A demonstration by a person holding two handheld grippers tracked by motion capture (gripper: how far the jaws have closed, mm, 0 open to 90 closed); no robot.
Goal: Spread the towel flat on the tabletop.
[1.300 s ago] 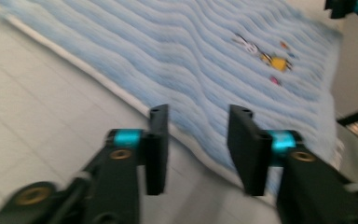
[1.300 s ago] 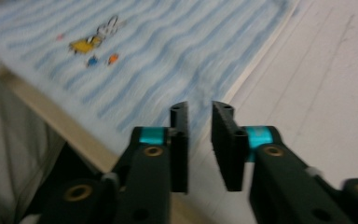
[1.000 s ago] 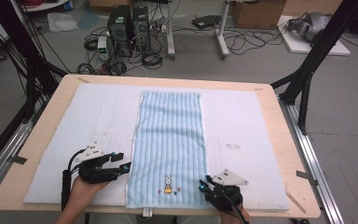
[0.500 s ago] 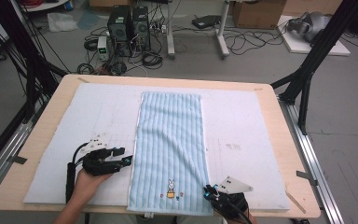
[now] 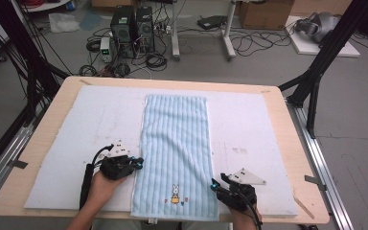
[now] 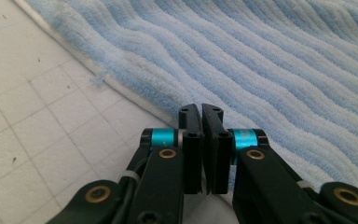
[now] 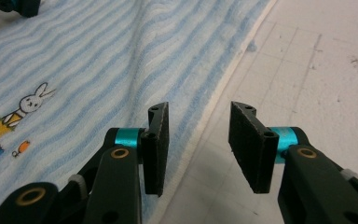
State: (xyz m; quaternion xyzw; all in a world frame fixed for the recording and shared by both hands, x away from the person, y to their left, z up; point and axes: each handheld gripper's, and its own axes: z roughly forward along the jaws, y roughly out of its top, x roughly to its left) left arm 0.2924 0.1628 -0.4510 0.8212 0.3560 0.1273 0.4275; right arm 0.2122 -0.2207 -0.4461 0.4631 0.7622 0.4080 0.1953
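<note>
A light blue striped towel (image 5: pixel 175 139) lies flat and lengthwise on the white mat (image 5: pixel 76 143), with a small rabbit picture (image 5: pixel 175 194) near its front end. My left gripper (image 5: pixel 139 163) rests at the towel's left edge; in the left gripper view it (image 6: pixel 201 112) is shut, tips at the white hem of the towel (image 6: pixel 261 60), and nothing shows between the jaws. My right gripper (image 5: pixel 214 184) sits at the towel's front right edge. In the right gripper view it (image 7: pixel 200 116) is open, one jaw over the towel (image 7: pixel 98 56) and the other over the mat (image 7: pixel 307 70). The rabbit picture (image 7: pixel 25 105) is off to its left.
The mat covers most of a wooden table (image 5: pixel 292 143). Black frame legs (image 5: pixel 316 81) stand at both sides of the table. On the floor beyond are computer boxes (image 5: pixel 132 24), cables and a cardboard box (image 5: pixel 263 12).
My left gripper has slid right, up to the towel's left edge. My right gripper dipped toward the front edge and came back a little. The towel has not moved.
</note>
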